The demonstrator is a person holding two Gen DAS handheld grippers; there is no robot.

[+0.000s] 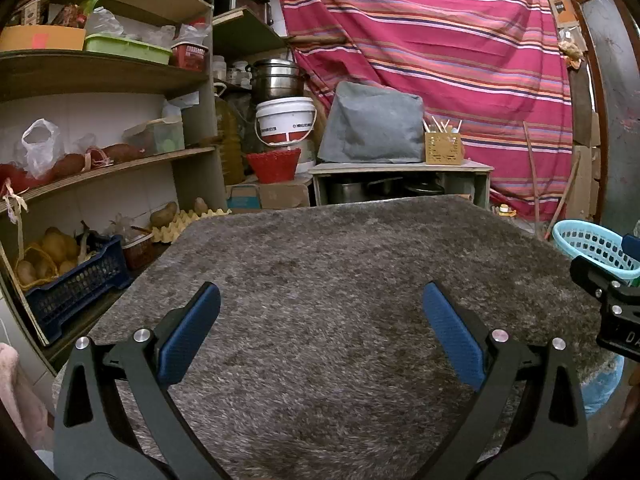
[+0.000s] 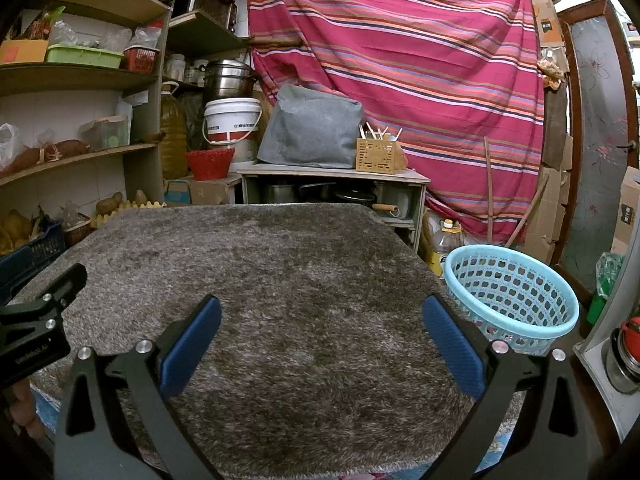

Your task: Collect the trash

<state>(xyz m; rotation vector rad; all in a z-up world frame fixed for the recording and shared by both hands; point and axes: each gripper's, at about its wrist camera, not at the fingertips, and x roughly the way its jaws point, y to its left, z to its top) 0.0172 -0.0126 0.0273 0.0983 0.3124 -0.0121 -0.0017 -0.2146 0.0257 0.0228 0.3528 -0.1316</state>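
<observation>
You had both grippers hovering side by side over the bench point(image 2: 280, 272), which was covered in a shaggy grey-brown rug. Your left gripper point(image 1: 321, 324) had its blue pads spread wide with nothing between them, and your right gripper point(image 2: 321, 326) was the same, wide apart and holding nothing. The light blue basket point(image 2: 516, 292) sat at the right edge of the bench, just beside your right gripper's outer finger, and I couldn't see anything inside it. No trash showed on the rug from either wrist view. Striped curtain point(image 2: 400, 72) hung behind, cluttered shelves point(image 1: 100, 80) on the left.
</observation>
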